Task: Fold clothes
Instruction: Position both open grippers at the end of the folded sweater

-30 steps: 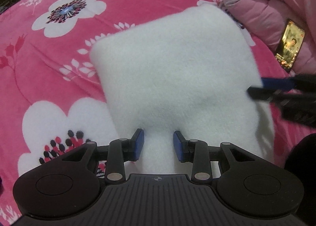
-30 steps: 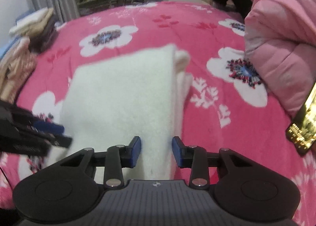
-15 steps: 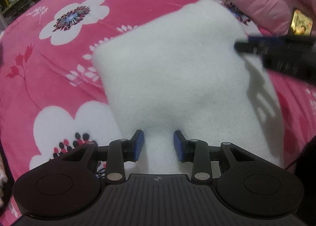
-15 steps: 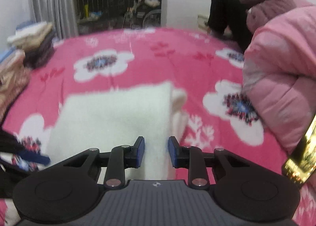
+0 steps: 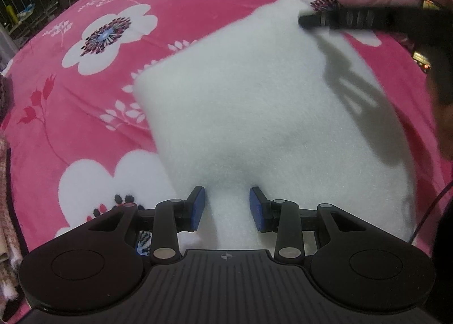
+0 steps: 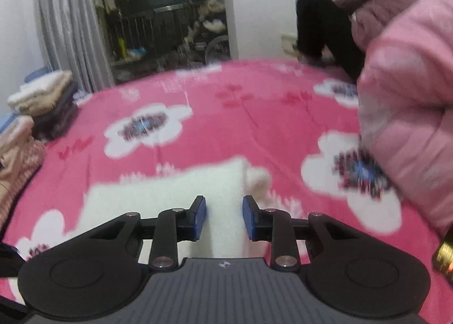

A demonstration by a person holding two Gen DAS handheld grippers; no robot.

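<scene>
Your left gripper [image 5: 228,208] is clenched on the near edge of the white garment [image 5: 254,92]; cloth bunches up between its pads, likely pinning that end for a fold. Your right gripper [image 6: 223,218] is over the garment's right edge; cannot tell if it's pinching or just above. The garment lies folded flat on the pink bed [image 5: 85,97]. Bare bed far and left; pink jacket [image 6: 410,126] crowds the right, clothes stack [image 6: 36,109] at far left.

One white folded garment [image 5: 263,103], two stacks of clothes [image 6: 45,103].
</scene>
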